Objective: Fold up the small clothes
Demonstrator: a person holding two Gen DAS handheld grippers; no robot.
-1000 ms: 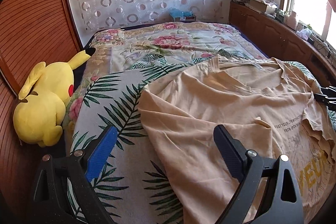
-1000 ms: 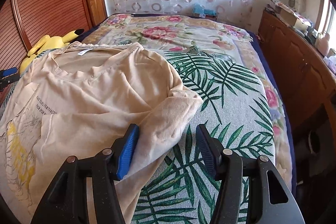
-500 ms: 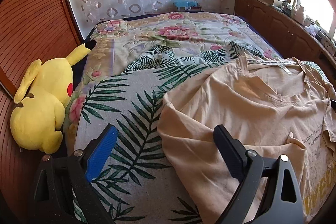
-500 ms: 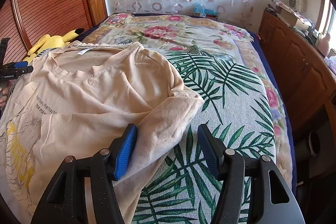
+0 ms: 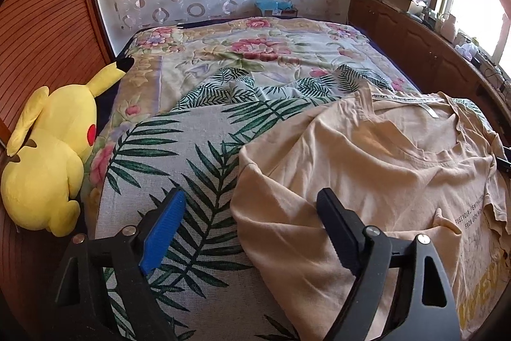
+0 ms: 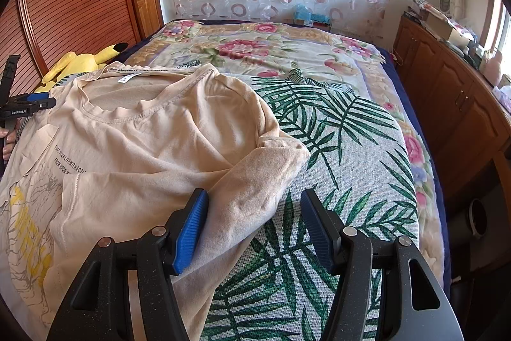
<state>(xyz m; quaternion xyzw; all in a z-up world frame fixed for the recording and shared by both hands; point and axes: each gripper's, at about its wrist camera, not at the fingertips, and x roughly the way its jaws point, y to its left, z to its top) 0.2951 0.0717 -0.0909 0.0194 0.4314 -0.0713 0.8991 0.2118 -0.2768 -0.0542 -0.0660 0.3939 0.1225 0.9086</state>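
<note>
Two spread grippers, left (image 5: 246, 232) just closing, right (image 6: 254, 226), are held over sleeves, unpinched; "GenRobot.AI" is read on the left; the T-shirt (image 6: 153, 143) print is cut off.

The beige cotton-knit T-shirt (image 6: 153, 143) looks soft, matt and creased, with a stitched neckline, while the palm-leaf printed cover (image 6: 351, 168) beneath it shows a coarse woven grain and the flowered blanket (image 5: 255, 50) beyond looks smoother. The left gripper (image 5: 249, 222) and right gripper (image 6: 254, 222) are matt black plastic with ribbed blue pads and small bright metal pins. The yellow plush toy (image 5: 48, 155) is fuzzy, and the reddish-brown slatted wooden panel (image 5: 41, 31) has a faint sheen.
</note>
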